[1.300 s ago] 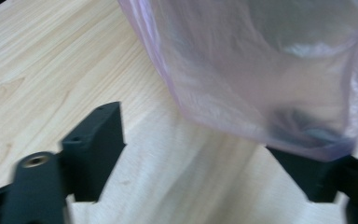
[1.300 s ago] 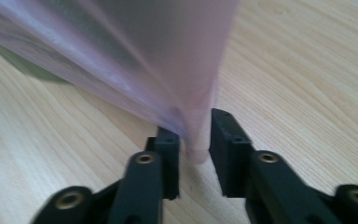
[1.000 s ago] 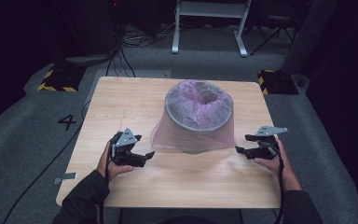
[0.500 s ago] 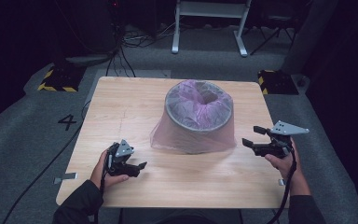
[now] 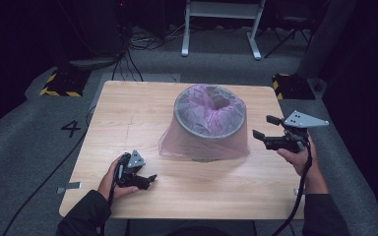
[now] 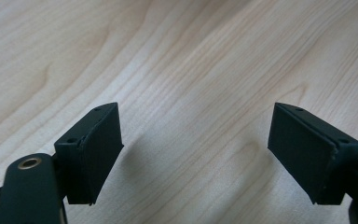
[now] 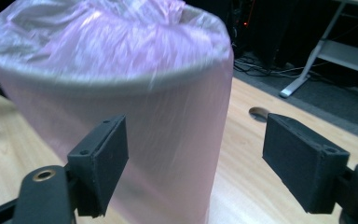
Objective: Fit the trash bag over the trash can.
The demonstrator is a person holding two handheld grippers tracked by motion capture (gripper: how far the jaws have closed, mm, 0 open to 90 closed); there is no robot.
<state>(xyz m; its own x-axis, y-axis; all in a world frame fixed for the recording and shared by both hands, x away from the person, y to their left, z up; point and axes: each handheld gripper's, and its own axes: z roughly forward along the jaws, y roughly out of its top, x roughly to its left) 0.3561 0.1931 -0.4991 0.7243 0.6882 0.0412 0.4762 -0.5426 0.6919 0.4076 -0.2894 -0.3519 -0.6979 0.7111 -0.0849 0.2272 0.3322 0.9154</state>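
A grey round bin (image 5: 209, 129) stands upright in the middle of the wooden table (image 5: 128, 113), lined with a pink plastic bag (image 5: 204, 140) that drapes down over its outside; the right gripper view shows the bag (image 7: 135, 93) close up. My right gripper (image 5: 266, 132) hovers at the bin's right side, raised off the table, its jaws open with nothing between them (image 7: 193, 168). My left gripper (image 5: 145, 181) rests low near the table's front left, apart from the bin. Its jaws are open over bare wood (image 6: 196, 154).
The table's right edge lies under my right hand. Dark grey floor surrounds the table, with cables at the left, two yellow-and-black striped blocks (image 5: 59, 83), and a white metal frame (image 5: 221, 19) behind. A small hole in the tabletop (image 7: 259, 113) shows beyond the bin.
My right gripper has risen off the table beside the bin and shifted slightly right. My left gripper has sunk and drawn back toward the front edge. Both stayed open.
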